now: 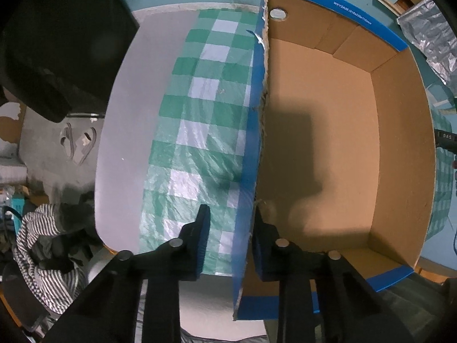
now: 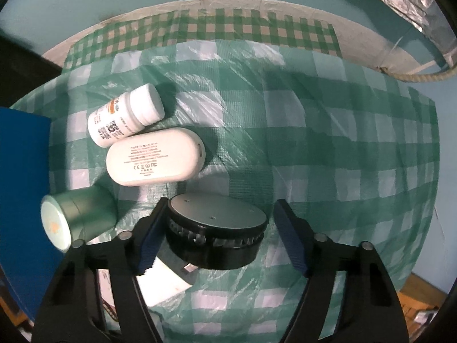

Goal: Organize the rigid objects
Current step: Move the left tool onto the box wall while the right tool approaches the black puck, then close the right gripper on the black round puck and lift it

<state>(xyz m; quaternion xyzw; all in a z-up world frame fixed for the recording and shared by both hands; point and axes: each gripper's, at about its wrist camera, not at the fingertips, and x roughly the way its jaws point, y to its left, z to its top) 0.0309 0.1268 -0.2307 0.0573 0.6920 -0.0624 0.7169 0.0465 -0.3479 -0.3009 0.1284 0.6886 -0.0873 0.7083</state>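
Observation:
An open cardboard box (image 1: pixel 328 143) with blue outer sides stands on the green checked tablecloth (image 1: pixel 205 100), and nothing lies inside it. My left gripper (image 1: pixel 231 211) straddles the box's near left wall. Its right finger is against the inside of the wall, and a gap shows between its left finger and the outside, so it is open. In the right wrist view my right gripper (image 2: pixel 221 208) is open around a black round disc with a grey top (image 2: pixel 217 228). Its left pad is close to the disc and its right pad stands apart from it.
Beside the disc lie a white pill bottle (image 2: pixel 125 114), a white oval device (image 2: pixel 155 157), a green tin (image 2: pixel 77 217) and a white plug block (image 2: pixel 168 283). The box's blue side (image 2: pixel 22 171) is at the left. Crumpled foil (image 1: pixel 428 34) lies behind the box.

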